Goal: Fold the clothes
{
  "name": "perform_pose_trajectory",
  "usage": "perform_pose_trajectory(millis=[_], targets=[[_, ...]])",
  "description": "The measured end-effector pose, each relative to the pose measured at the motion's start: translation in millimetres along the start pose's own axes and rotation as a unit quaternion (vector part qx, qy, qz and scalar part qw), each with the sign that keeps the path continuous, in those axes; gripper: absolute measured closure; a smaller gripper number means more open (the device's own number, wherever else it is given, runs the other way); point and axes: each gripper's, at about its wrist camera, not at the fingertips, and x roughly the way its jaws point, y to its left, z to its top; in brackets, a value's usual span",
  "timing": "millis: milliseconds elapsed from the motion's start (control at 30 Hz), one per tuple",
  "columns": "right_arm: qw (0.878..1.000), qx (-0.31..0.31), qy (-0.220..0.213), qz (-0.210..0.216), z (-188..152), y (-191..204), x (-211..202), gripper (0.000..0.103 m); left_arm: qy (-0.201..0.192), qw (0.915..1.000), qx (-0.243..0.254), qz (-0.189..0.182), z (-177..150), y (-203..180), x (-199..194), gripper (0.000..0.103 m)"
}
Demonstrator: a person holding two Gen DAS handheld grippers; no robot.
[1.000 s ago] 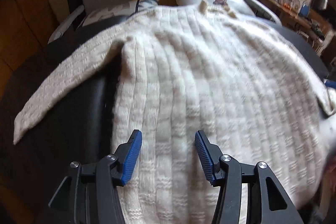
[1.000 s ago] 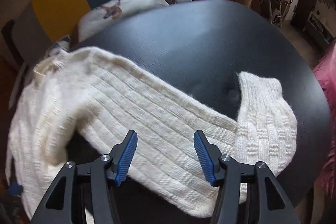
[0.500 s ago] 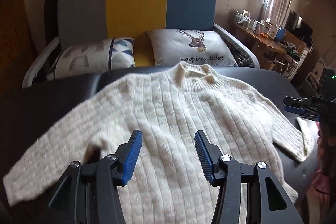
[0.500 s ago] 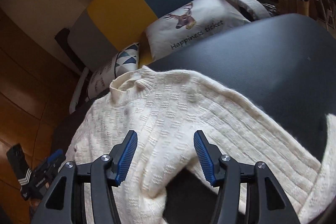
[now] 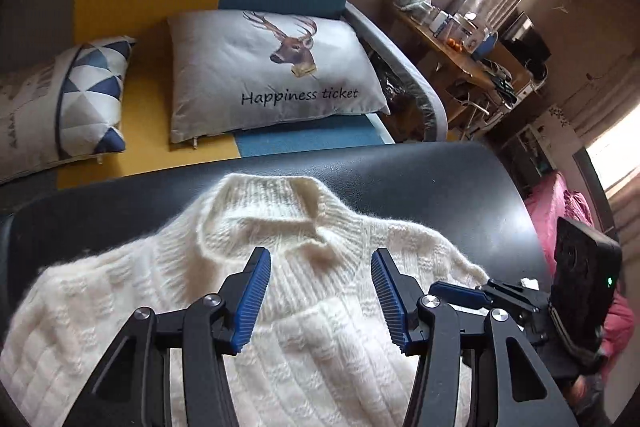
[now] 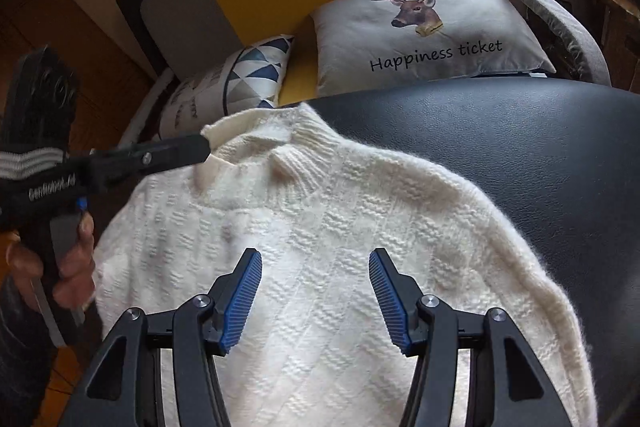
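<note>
With both the left claw [image 5: 320, 297] and right claw [image 6: 316, 297] spread wide and nothing gripped, the cream sweater [image 6: 320, 235] laid collar-first toward the far edge of the black table [image 6: 520, 147] could easily get bunched or snagged if only one fluffy layer is pinched.

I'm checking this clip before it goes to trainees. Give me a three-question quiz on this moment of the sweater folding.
1. True or false: the left gripper has its jaws shut on the white sweater.
2. The sweater's collar points toward: A) the deer cushion, B) the camera, C) the floor.
3. Fill in: the sweater lies on a ___ padded surface.

Key: 1 false, both the left gripper and the right gripper are open and empty. 2 A. 3 black.
</note>
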Motion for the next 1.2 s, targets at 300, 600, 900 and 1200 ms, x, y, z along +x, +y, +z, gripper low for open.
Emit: perform_pose_trajectory(millis=[300,600,900,1200], targets=[[1.0,-0.016,-0.011,0.01,-20,-25,9,0.045,0.089,0.9922,0.032,-0.081,20,-8,62,0.062],[0.996,-0.07,-0.046,-0.019,-36,-13,17,0.045,0.005,0.998,0.029,-0.056,35,-12,60,0.1],[0.991,-0.106,-0.051,-0.061,-47,-2,22,0.045,0.011,0.9998,-0.007,-0.017,26,3,52,0.097],[0.985,-0.041,-0.054,0.158,4,16,-9,0.043,-0.09,0.9939,-0.045,0.045,-65,58,-43,0.063]])
